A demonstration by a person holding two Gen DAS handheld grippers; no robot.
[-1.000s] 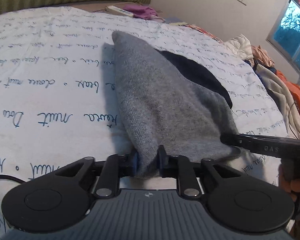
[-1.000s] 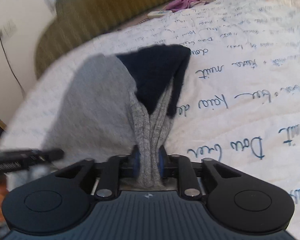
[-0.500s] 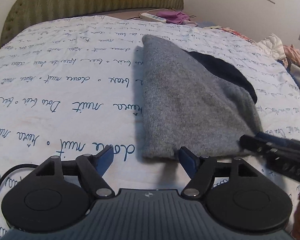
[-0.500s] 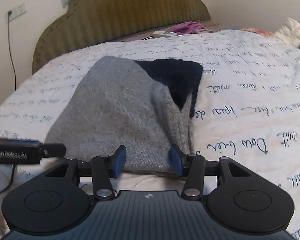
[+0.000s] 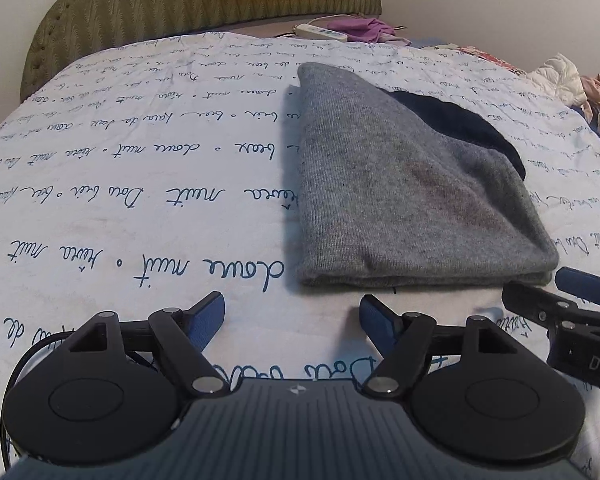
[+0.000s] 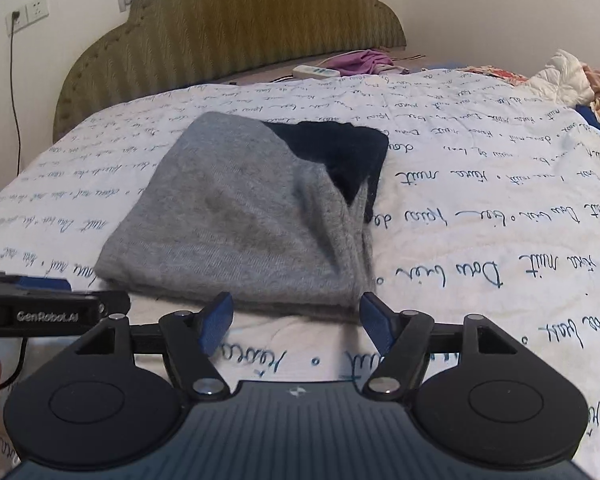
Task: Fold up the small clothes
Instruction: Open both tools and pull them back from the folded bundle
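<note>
Left wrist view shows both left tongs (image 5: 292, 314) and right tongs (image 6: 296, 314) spread empty just short of the folded grey garment (image 5: 400, 200), likely needing another fold.

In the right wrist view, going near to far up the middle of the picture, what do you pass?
right gripper, jaws open → near edge of the grey knit garment → its dark navy part → printed bedspread → white power strip → olive headboard
</note>
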